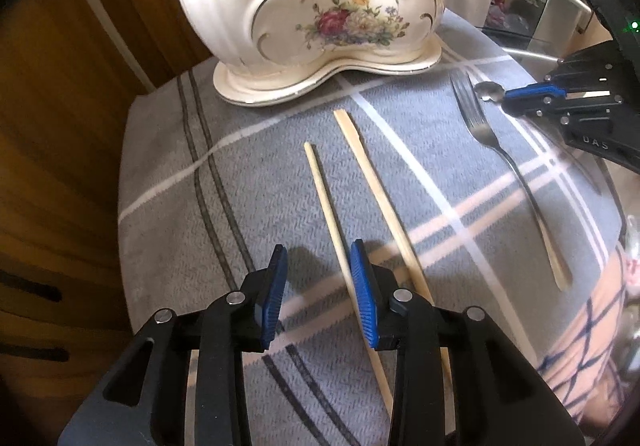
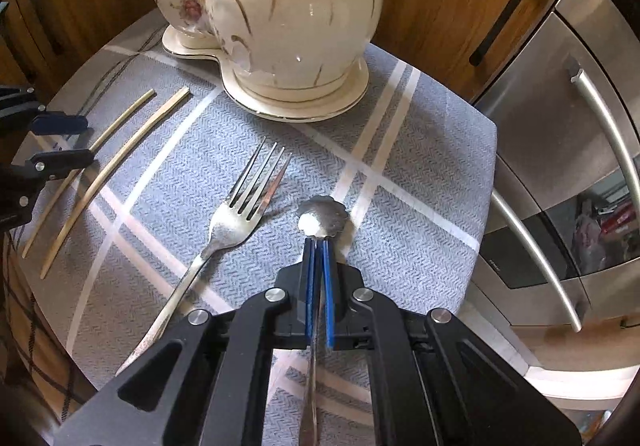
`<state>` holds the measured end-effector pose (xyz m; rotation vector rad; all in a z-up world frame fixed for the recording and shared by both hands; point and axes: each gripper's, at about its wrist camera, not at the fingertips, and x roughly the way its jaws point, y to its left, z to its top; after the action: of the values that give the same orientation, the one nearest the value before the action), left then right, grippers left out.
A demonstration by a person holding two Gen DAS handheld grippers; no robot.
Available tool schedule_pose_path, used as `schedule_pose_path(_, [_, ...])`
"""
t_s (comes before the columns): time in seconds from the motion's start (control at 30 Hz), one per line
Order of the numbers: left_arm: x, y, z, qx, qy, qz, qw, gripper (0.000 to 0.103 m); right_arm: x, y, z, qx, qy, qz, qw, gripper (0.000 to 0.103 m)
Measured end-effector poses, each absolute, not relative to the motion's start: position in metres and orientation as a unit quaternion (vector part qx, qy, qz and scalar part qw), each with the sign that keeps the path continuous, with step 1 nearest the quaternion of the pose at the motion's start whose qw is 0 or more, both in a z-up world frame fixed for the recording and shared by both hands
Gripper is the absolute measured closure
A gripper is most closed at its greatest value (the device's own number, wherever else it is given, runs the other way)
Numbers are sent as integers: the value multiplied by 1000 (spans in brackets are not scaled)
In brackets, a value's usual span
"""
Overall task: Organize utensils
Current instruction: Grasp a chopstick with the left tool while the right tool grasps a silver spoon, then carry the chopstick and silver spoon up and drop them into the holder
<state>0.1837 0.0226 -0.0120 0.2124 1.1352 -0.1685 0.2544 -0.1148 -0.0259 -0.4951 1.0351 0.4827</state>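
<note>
Two chopsticks (image 1: 332,213), one fork (image 2: 224,230), one spoon (image 2: 322,219) — right gripper (image 2: 318,246) clamping it.

Two pale chopsticks (image 1: 372,201) lie roughly parallel on the grey checked cloth, a steel fork (image 2: 224,230) beside them, tines toward the cream holder (image 2: 296,17) (floral, gilt-trimmed); the scalloped spoon (image 2: 322,217) sits clamped.

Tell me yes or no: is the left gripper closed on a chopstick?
No: the left gripper is open, with one pale wooden chopstick lying on the grey plaid cloth under its right finger.
</note>
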Motion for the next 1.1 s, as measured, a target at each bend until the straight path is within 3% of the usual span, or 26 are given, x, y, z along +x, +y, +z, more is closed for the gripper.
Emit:
schedule_pose_path(0.13, [183, 33, -12, 79, 542, -89, 832, 71, 252, -114, -27, -238, 475, 223, 818, 100])
schedule_pose_path(0.17, [183, 33, -12, 80, 541, -88, 833, 75, 251, -115, -27, -235, 474, 222, 819, 100])
schedule_pose_path(0.2, [182, 34, -11, 80, 538, -85, 835, 93, 251, -116, -27, -230, 474, 223, 820, 100])
schedule_pose_path(0.23, [181, 34, -11, 80, 537, -83, 835, 98, 248, -117, -26, -225, 474, 225, 821, 100])
schedule_pose_path(0.43, [173, 59, -6, -3, 507, -87, 858, 99, 237, -129, -5, -192, 455, 236, 837, 100])
schedule_pose_path(0.6, [155, 80, 27, -61, 434, -101, 893, 99, 223, -140, 27, -147, 420, 254, 859, 100])
schedule_pose_path(0.87, [139, 80, 94, -51, 292, -101, 950, 99, 216, -148, 77, -86, 349, 265, 895, 100])
schedule_pose_path(1.1, [169, 75, 140, -66, 237, -102, 964, 99, 223, -147, 128, -28, 275, 280, 919, 100])
